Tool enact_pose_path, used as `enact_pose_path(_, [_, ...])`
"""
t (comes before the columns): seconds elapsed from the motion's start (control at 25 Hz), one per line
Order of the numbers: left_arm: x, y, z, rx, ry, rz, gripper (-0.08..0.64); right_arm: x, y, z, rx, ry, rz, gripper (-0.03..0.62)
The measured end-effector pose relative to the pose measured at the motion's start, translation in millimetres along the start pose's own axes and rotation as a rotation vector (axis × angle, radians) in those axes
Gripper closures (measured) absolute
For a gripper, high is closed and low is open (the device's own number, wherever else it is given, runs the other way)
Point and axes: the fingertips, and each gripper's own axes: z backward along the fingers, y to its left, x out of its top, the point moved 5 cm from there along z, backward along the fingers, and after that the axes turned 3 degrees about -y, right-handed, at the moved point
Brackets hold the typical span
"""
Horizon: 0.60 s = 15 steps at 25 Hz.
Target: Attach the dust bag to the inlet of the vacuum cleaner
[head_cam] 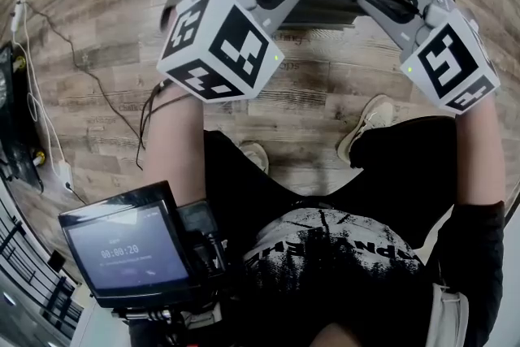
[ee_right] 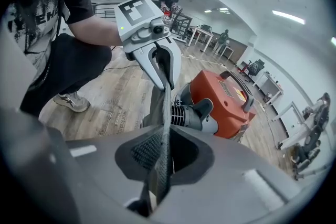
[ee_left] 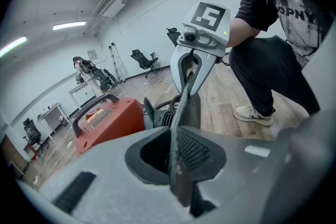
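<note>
Spotter: Jaws first. Your left gripper is clamped on 1 edge of the dust bag, and your right gripper is clamped on the opposite edge. The bag hangs edge-on between the 2.

Operator: And the vacuum cleaner?

Spotter: The vacuum cleaner sits on the floor just beyond both jaws, with its ribbed inlet near the bag. Contact isn't clear. Pickup looks done to me, but you have yet to seat the bag on the inlet.
</note>
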Motion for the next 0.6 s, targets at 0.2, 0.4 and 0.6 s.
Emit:
enact_pose_path(0.2, [-6, 0, -7, -0.015, 0.018, 0.033, 0.508, -7, -7, -8, -0.01, 0.009, -0.028, 0.56])
enact_pose_path(0.4, [1, 5, 1, -0.011, -0.001, 0.029, 0.514, 0, -7, -1, -0.018, -0.003, 0.001, 0.561])
enact_pose_path(0.6, [-2, 7, -1, 0.008, 0.008, 0.041, 0.505, 0, -13, -4, -0.036, 0.002, 0.002, 0.56])
